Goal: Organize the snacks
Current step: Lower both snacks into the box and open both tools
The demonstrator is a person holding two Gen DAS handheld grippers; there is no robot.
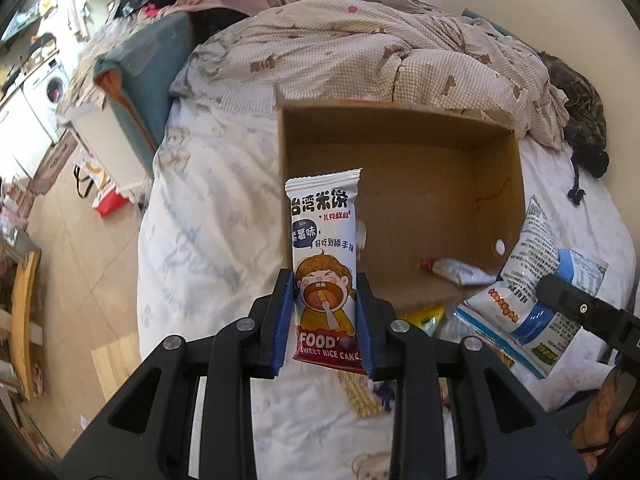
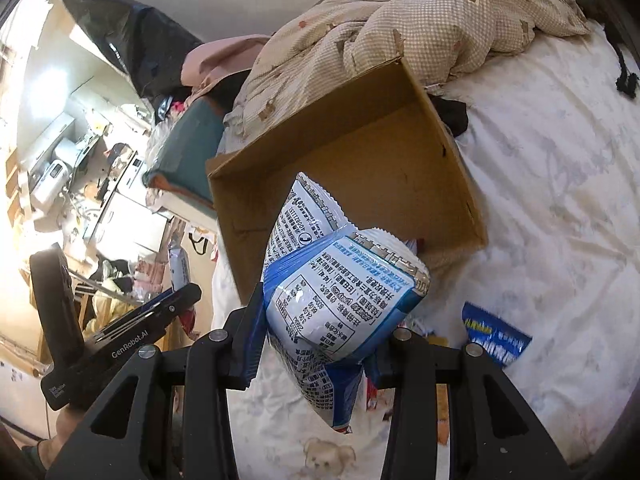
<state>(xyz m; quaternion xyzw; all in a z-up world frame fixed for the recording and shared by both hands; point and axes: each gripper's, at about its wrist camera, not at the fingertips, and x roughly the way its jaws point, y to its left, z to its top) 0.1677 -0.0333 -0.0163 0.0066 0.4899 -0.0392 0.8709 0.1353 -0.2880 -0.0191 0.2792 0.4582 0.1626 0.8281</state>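
Your rice cake packet (image 1: 325, 268), white with a cartoon face and red base, stands upright before the open cardboard box (image 1: 400, 152) on the bed. Your blue-and-white snack bag (image 2: 344, 288), printed back outward, hangs crumpled near the box's front edge.

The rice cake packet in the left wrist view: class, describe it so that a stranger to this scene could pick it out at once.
Find the open cardboard box on the bed's white sheet. In front of its near wall, the left gripper has its jaws shut on a slim upright packet, the rice cake packet. Unlike the blue-and-white bags nearby, it is white with a cartoon child eating and a red band reading SWEET RICE CAKE.
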